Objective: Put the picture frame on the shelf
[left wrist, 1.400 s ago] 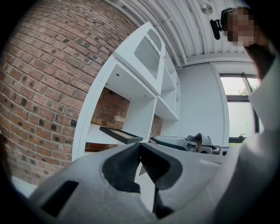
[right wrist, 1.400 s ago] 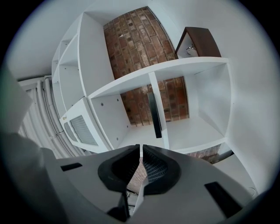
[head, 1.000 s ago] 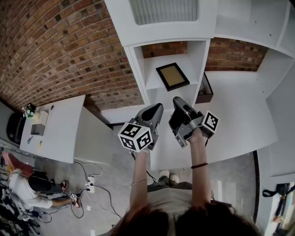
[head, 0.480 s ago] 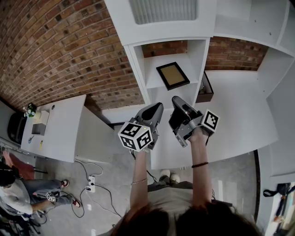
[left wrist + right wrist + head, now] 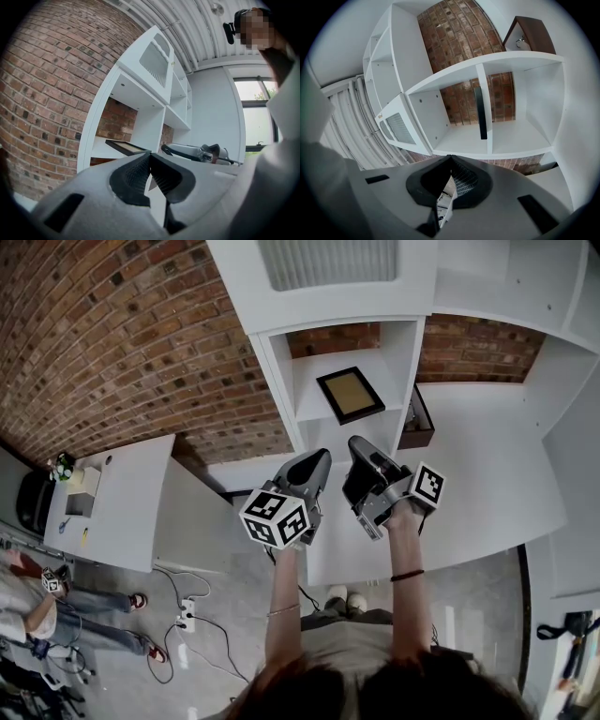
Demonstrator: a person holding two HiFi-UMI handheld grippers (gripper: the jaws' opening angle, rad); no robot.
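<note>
The picture frame (image 5: 351,395) lies flat on the shelf (image 5: 305,390), at twelve o'clock from the claws. The left claw (image 5: 323,457) and right claw (image 5: 358,442) are closed and empty. The frame's near corner seems to overhang, so a bump could tip it off.

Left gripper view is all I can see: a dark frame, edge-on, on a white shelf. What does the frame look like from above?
Observer: The frame lies flat on the shelf, black border, plain tan middle, turned askew.
Visitor: Does the other gripper hold anything?
Observer: No. The right gripper shows in its own view with jaws shut, nothing between.
Visitor: Anyone else there?
Observer: Yes, a person on the floor, lower left in the head view.
</note>
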